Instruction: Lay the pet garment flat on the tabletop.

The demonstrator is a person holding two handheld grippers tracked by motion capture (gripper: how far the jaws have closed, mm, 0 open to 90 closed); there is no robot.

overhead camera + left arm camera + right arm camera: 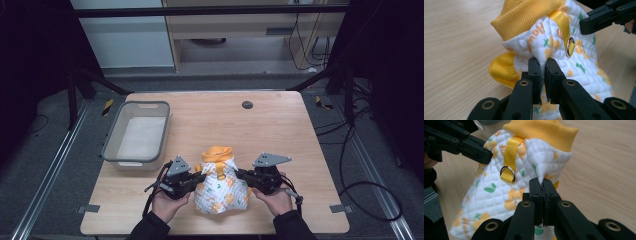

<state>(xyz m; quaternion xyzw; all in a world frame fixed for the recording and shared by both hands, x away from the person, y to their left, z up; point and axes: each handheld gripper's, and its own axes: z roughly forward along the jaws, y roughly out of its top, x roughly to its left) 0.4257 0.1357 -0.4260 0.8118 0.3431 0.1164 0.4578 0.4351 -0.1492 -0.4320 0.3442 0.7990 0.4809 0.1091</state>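
Fabric is pinched from both sides. The left gripper (200,178), held in the person's left hand (167,202), has its fingers (534,72) clamped on a fold of the quilted garment (220,182) at that garment's left flank, just beside a yellow sleeve cuff (501,70); in the left gripper view the white cloth is squeezed into the narrow gap between the two black pads. The garment itself, white with orange flowers and green leaves, sits bunched near the front edge of the worktop (280,125), between the two grippers, its ribbed yellow collar (217,152) pointing away from the person. A yellow strap (510,157) runs down from the collar and carries a metal ring (507,173). On the garment's right flank the right gripper (240,175), held in the right hand (275,200), has its fingers (535,192) pressed together on a peak of white quilting that rises out from between the tips.

The worktop is pale wood grain with a small dark round disc (247,104) set near its far edge. A grey plastic basket (112,137) stands on the left part of it, well apart from the garment. Beyond the worktop lie a grey floor (45,165), black frame legs, loose cables (370,200) at the right, and a light wooden cabinet (240,30) at the back.
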